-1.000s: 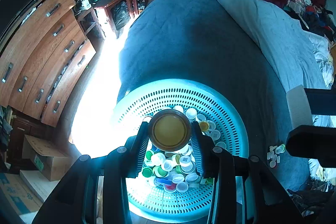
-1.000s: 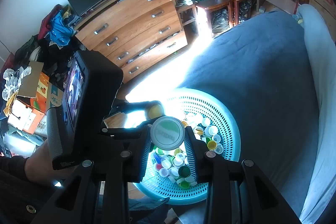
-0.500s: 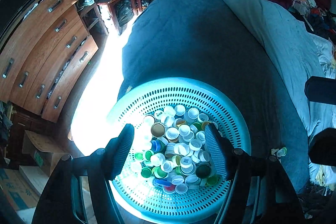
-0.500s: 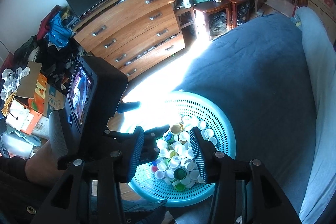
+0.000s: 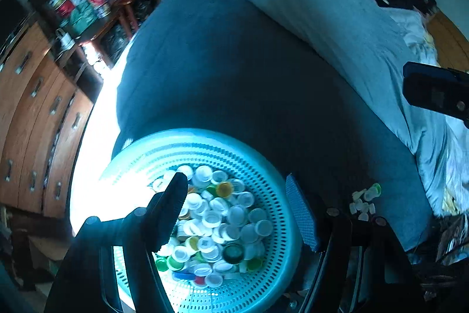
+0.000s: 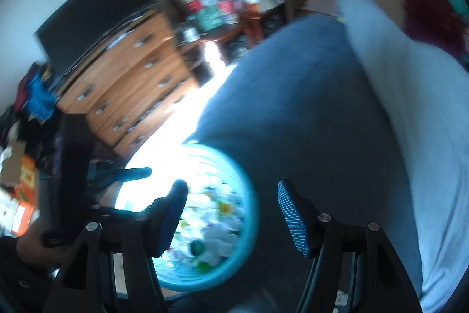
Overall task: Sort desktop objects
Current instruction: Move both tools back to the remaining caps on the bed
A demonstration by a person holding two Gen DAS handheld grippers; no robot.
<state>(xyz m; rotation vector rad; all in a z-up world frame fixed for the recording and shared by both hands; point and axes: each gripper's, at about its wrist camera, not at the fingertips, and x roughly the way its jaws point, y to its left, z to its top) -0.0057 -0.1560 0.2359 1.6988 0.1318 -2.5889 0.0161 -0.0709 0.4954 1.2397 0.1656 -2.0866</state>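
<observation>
A round turquoise perforated basket (image 5: pixel 272 189) sits on the dark blue bed cover and holds a pile of bottle caps (image 5: pixel 222 216), mostly white with some green, yellow and red. My left gripper (image 5: pixel 237 195) is open and empty right above the pile. My right gripper (image 6: pixel 230 195) is open and empty, above and to the right of the basket (image 6: pixel 249 213); this view is blurred by motion. A few loose white and green caps (image 5: pixel 365 200) lie on the cover to the right of the basket.
A wooden chest of drawers (image 5: pixel 35 113) stands left of the bed, with a dark TV (image 6: pixel 96 16) on top. A cluttered side table (image 5: pixel 88 8) is behind it. A light blue quilt (image 5: pixel 337 28) runs along the bed's right side. Bright sunlight floods the floor (image 5: pixel 96 148).
Both grippers let go of the caps they held, a brown one on the left and a green-white one on the right, and stand wide open. The right gripper has swung to the right.
</observation>
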